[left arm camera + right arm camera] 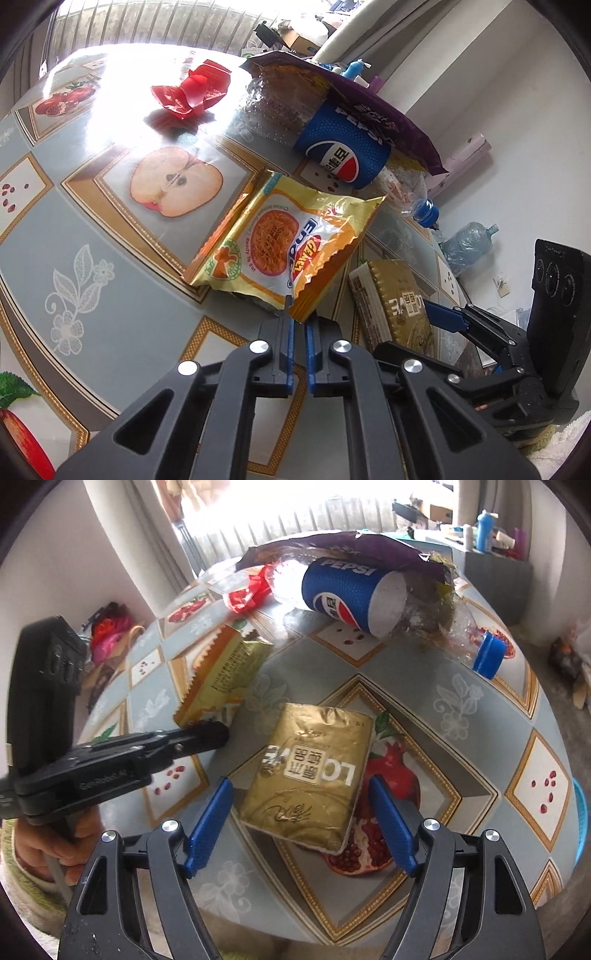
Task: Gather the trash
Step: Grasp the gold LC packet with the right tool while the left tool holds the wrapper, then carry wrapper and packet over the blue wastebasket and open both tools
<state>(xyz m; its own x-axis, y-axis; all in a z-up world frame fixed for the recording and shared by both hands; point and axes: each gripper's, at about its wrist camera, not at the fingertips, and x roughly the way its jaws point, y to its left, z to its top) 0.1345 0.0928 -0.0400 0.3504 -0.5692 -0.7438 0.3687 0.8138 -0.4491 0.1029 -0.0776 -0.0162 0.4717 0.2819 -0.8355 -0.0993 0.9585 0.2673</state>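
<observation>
- A yellow noodle packet point(280, 240) lies on a desk point(74, 229) covered with a fruit-patterned cloth; its near, zigzag-cut corner is lifted off the surface and pinched in the left claw point(300, 325), whose blue pads are closed on that edge.
- In the right wrist view the same packet point(221, 675) shows at the left, its corner held by the left claw point(212, 734), with a person's hand point(44, 849) gripping the handle below.
- Just to the right of the packet lies a flat gold packet point(395, 299), resting on the desk.
- The right claw point(301, 819) hangs over the near end of that gold packet point(314, 775) with its blue fingers point(208, 827) spread wide on either side of it and not pressing on it; nothing is held.
- In the left wrist view the right claw point(443, 319) appears at the lower right edge, beside the gold packet.
- Farther away lies a clear plastic bottle point(332, 590) on its side with a blue Pepsi label and a blue cap point(489, 655) pointing right.
- A purple snack bag point(332, 548) rests on top of the bottle.
- A crumpled red wrapper point(192, 90) sits at the far left of the desk, well apart from the noodle packet.
- Beyond the desk there is a bright window with a pale curtain, and a large water jug point(469, 245) stands on the floor at the right.
</observation>
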